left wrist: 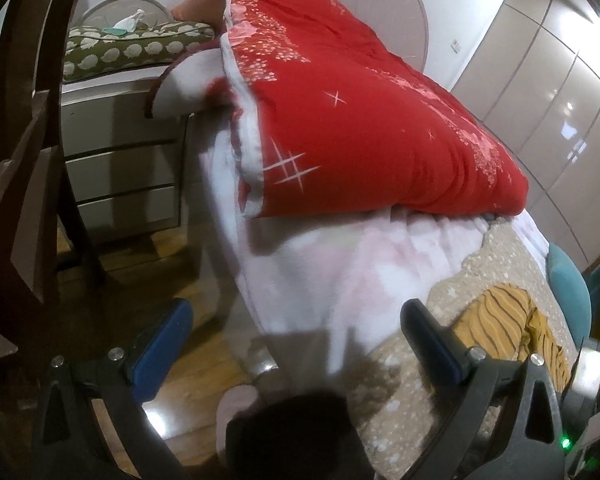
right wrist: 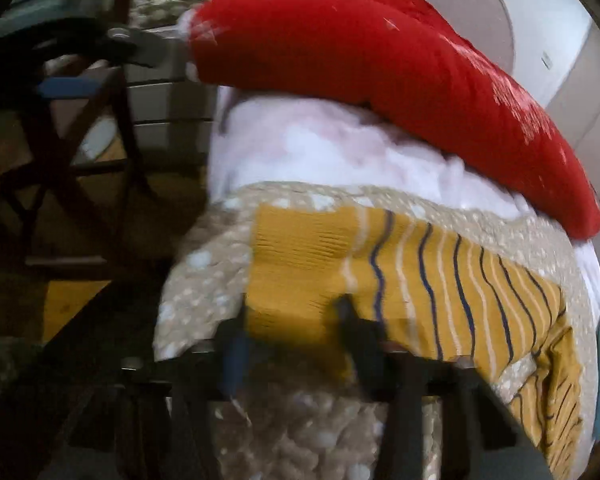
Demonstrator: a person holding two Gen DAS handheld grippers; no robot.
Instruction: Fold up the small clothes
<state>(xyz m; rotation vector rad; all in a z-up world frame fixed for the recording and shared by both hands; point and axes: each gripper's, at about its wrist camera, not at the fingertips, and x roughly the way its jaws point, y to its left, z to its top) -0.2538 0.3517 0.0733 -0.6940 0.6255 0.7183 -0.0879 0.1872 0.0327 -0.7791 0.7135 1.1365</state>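
A mustard garment with dark and white stripes (right wrist: 440,280) lies spread on the beige dotted bed cover (right wrist: 300,432). In the blurred right wrist view my right gripper (right wrist: 296,340) sits at the garment's plain ribbed hem. Its jaws are narrow, with the hem cloth bunched between them. In the left wrist view the same garment (left wrist: 512,328) lies at the lower right. My left gripper (left wrist: 298,340) hangs wide open over the bed's edge, left of the garment, with nothing between its fingers (left wrist: 164,340).
A thick red quilt (left wrist: 360,120) and a white-pink blanket (left wrist: 332,264) fill the far half of the bed. A drawer unit (left wrist: 120,168) and a dark wooden chair (left wrist: 24,184) stand left on the wood floor. A teal object (left wrist: 568,292) lies at the bed's right edge.
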